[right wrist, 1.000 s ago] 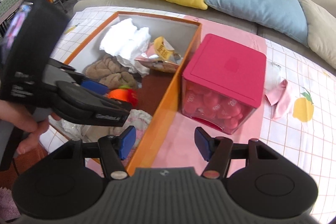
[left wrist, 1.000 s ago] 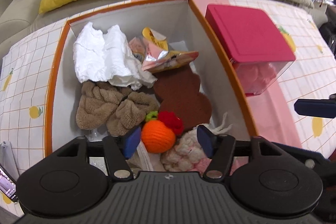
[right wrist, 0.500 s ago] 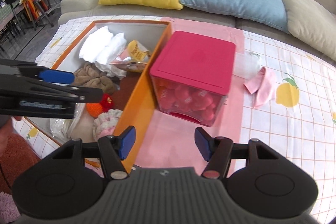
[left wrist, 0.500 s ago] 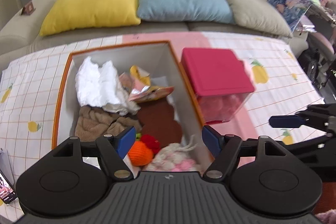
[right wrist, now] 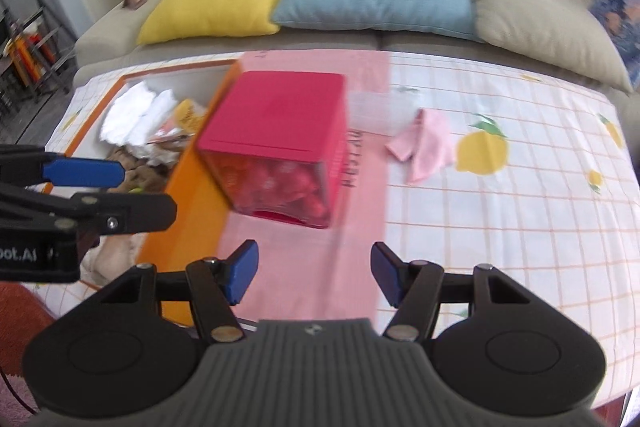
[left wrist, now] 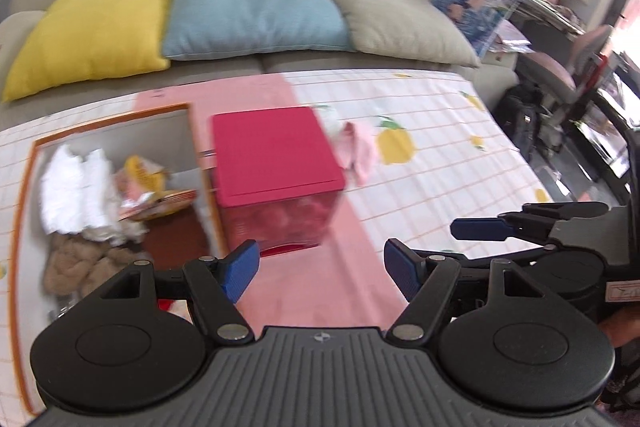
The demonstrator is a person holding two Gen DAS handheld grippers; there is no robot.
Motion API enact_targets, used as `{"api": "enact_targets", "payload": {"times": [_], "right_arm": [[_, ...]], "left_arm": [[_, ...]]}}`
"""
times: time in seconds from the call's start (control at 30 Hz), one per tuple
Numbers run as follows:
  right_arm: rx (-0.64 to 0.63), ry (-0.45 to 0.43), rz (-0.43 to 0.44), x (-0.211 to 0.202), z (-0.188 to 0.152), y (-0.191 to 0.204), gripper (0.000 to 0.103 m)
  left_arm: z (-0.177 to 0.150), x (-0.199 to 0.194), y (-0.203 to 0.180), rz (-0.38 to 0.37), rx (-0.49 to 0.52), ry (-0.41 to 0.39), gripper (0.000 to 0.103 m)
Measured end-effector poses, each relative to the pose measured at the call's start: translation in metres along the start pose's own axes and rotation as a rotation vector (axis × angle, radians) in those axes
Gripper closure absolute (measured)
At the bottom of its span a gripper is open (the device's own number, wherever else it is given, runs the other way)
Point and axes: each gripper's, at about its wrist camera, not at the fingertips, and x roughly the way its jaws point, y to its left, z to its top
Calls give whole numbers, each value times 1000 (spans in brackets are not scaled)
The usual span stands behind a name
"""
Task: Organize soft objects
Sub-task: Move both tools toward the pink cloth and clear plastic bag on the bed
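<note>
pink cloth [right wrist: 426,143] lying crumpled on the bench [right wrist: 520,211], ahead and right of the right gripper [right wrist: 314,273], nearer than the left gripper [left wrist: 320,273]; both jaws wide, empty.

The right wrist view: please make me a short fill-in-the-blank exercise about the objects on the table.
1. The lid of the clear storage box is ____.
2. The pink cloth lies beside a printed ____ on the tablecloth.
3. The white cloth lies inside the ____-rimmed box.
4. The right tool is ____ and holds nothing.

Missing words: red; lemon; orange; open
</note>
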Motion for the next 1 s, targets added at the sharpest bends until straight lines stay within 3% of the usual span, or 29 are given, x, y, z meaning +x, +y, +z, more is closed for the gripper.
{"api": "enact_targets", "payload": {"times": [0.23, 0.57, 0.77, 0.87, 1.0], "right_arm": [[69, -17, -39, -1, -1, -42, 41], [62, -41, -59, 14, 26, -74, 37], [57, -48, -40, 44, 49, -89, 37], [51, -42, -31, 65, 56, -97, 29], [60, -8, -20, 99, 67, -108, 28]], "left_arm": [[24, 21, -31, -81, 65, 16, 21], [72, 56, -43, -90, 153, 29, 22], [104, 79, -30, -70, 189, 50, 23], [118, 93, -24, -55, 216, 71, 24], [134, 115, -17, -45, 254, 109, 24]]}}
